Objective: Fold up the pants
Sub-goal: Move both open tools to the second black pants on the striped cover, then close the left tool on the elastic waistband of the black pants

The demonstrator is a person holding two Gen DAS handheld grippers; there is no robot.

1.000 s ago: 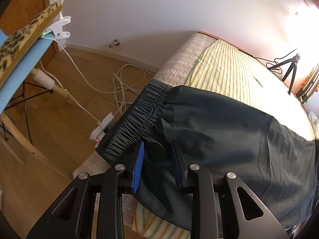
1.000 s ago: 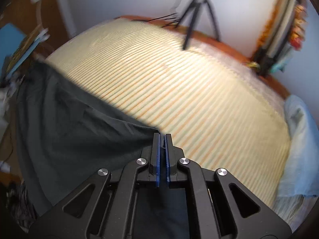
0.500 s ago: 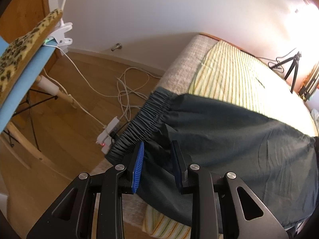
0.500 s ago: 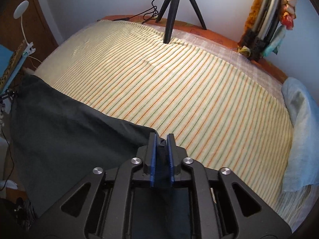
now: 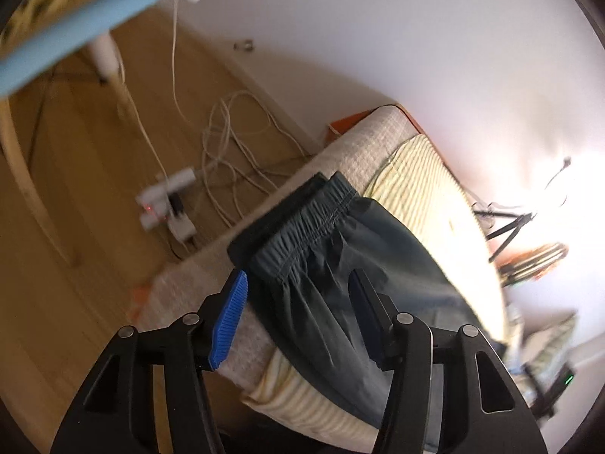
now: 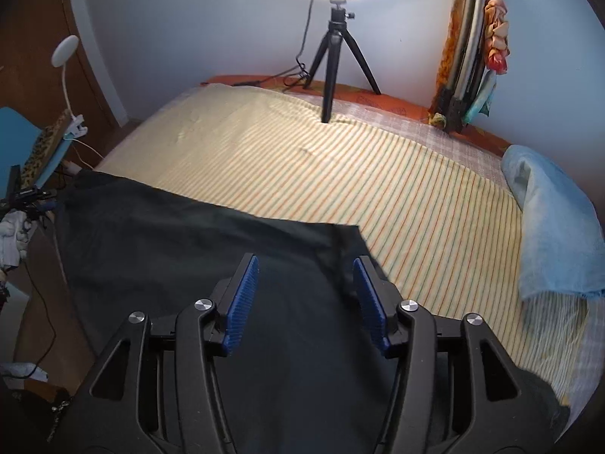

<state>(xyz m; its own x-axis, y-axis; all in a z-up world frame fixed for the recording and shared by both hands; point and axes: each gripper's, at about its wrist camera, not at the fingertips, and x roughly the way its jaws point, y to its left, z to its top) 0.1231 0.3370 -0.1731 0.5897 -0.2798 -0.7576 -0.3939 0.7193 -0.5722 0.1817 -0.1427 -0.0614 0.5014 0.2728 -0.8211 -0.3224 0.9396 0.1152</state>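
Note:
Dark green pants (image 5: 359,265) lie flat on a striped bed sheet (image 6: 378,174). Their gathered elastic waistband (image 5: 302,223) sits at the bed's corner edge in the left wrist view. My left gripper (image 5: 298,302) is open, its jaws either side of the cloth just below the waistband, holding nothing. In the right wrist view the pants (image 6: 189,257) spread across the near left of the bed, with a corner of the fabric (image 6: 351,230) lying flat. My right gripper (image 6: 306,287) is open above the cloth and holds nothing.
A ring light on a tripod (image 6: 336,56) stands at the far bed edge. A blue towel (image 6: 552,219) lies at the right. A power strip with cables (image 5: 170,204) lies on the wooden floor. A blue chair (image 5: 75,30) stands to the left.
My right gripper was shut on the pants' edge and has opened, letting the cloth drop flat. My left gripper has opened wider and swung round toward the waistband at the bed's corner.

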